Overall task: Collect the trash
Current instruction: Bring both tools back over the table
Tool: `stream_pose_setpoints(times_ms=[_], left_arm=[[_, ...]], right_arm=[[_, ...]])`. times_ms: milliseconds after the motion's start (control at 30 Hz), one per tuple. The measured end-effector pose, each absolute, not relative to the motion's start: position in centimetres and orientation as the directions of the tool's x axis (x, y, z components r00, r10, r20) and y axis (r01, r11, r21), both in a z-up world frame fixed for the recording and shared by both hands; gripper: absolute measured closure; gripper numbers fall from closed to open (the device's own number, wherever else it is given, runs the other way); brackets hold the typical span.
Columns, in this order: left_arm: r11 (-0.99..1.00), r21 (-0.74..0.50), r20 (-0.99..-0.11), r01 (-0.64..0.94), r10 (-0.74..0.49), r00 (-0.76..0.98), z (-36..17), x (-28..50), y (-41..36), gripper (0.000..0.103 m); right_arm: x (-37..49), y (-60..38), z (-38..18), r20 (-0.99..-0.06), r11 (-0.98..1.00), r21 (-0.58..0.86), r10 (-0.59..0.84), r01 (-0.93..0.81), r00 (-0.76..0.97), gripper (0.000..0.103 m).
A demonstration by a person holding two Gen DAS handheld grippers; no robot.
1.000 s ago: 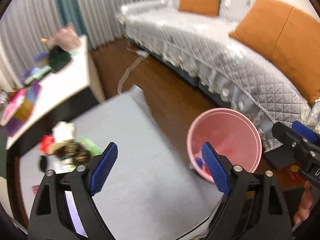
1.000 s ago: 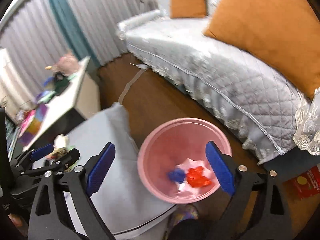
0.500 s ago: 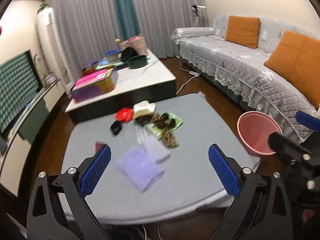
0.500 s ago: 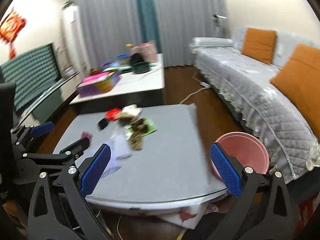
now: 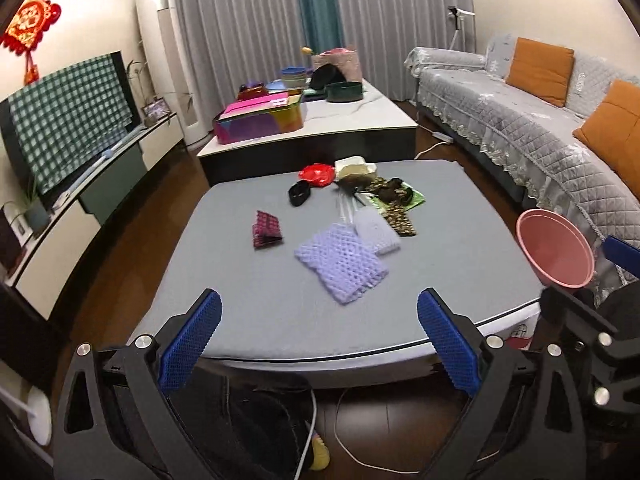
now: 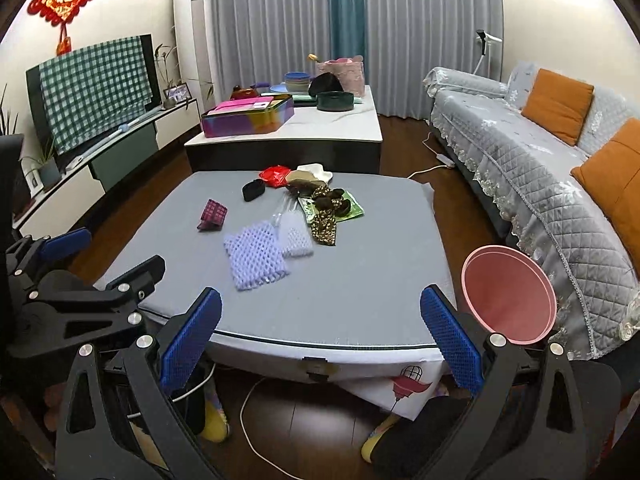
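Observation:
Trash lies on the grey table (image 5: 280, 312) (image 6: 360, 288): a lilac foam net (image 5: 340, 262) (image 6: 256, 258), a smaller white net (image 5: 376, 228) (image 6: 295, 236), a magenta wallet-like piece (image 5: 266, 230) (image 6: 212, 215), a black band (image 5: 300, 193) (image 6: 253, 191), a red wrapper (image 5: 318, 174) (image 6: 274, 175), and a green wrapper with dark scraps (image 5: 394, 196) (image 6: 330, 206). A pink bin (image 5: 554, 252) (image 6: 508, 294) stands at the table's right. My left gripper (image 5: 316, 338) and right gripper (image 6: 320, 332) are open and empty, short of the table's near edge.
A white coffee table (image 5: 348, 120) (image 6: 320, 128) with a colourful box and bowls stands behind. A grey sofa (image 5: 520, 128) (image 6: 532, 160) runs along the right. A TV cabinet (image 5: 80, 184) lines the left wall. Cables lie on the floor below the table.
Both grippers have swung away from the pink bin and pulled back, so the whole table and its trash now face them. Both stay open and empty.

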State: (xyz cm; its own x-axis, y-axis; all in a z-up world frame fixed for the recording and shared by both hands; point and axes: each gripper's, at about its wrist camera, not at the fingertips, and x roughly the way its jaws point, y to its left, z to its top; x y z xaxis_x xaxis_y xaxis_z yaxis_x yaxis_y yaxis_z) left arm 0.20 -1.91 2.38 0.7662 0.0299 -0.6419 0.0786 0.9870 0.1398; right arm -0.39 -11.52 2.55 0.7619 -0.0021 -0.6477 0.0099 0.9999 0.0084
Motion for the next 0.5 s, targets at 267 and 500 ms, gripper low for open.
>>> stream_pose_setpoints(times_ms=[267, 500], left_arm=[[0.987, 0.148, -0.636, 0.059, 0.049, 0.770, 2.21, -0.05, -1.34, 0.008], [0.987, 0.158, -0.639, 0.034, 0.076, 0.766, 2.26, 0.20, -0.96, 0.008]], right_arm=[[-0.57, -11.62, 2.53, -0.654, 1.000, 0.014, -0.011, 0.027, 0.756, 0.005], [-0.57, -11.60, 2.51, -0.653, 0.999, 0.019, -0.010, 0.029, 0.757, 0.005]])
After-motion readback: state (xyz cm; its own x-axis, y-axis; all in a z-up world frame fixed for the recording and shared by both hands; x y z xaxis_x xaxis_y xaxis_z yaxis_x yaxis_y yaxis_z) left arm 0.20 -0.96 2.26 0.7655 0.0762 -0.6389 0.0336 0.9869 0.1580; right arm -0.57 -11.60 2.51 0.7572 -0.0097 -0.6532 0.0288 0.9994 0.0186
